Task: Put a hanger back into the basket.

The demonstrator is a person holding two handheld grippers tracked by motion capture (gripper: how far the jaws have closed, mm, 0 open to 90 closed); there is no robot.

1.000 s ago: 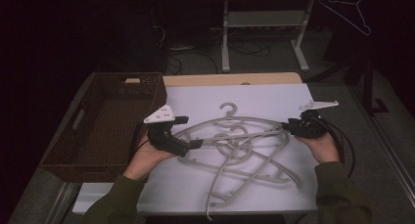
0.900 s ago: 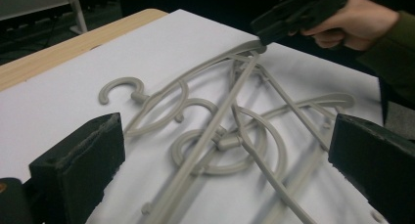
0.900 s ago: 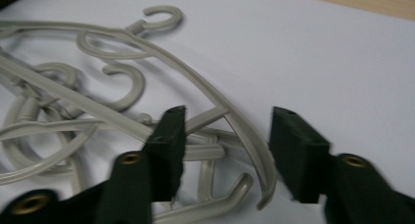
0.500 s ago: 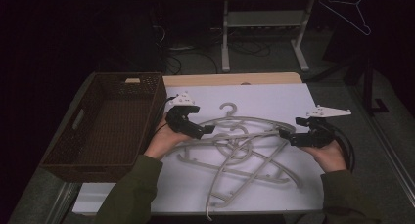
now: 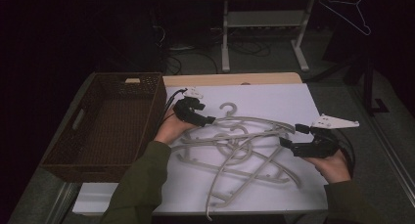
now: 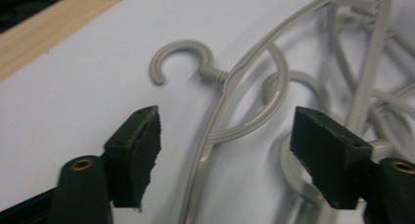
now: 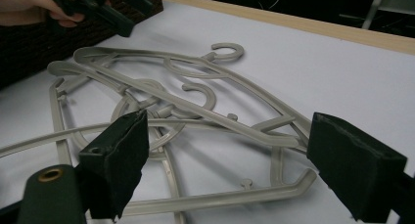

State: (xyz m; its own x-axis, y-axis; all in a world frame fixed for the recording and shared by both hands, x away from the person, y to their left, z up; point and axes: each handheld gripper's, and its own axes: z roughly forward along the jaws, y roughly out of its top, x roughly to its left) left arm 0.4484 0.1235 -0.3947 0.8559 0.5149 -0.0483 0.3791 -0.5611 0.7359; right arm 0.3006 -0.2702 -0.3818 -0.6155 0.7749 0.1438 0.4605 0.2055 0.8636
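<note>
While both tools hang over the white sheet, I record:
Hangers: a tangled pile of grey plastic hangers lies flat mid-table, touching one another.
Top hanger: its hook points toward the wooden table edge.
Left gripper: my jaws have just been closing, yet stand apart; the top hanger's neck runs between the pads (no contact).
Right gripper: jaws apart, holding nothing, beside the pile's right end.
Basket: brown wicker, left of the sheet.

Wicker basket, white sheet, wooden table edge
</note>
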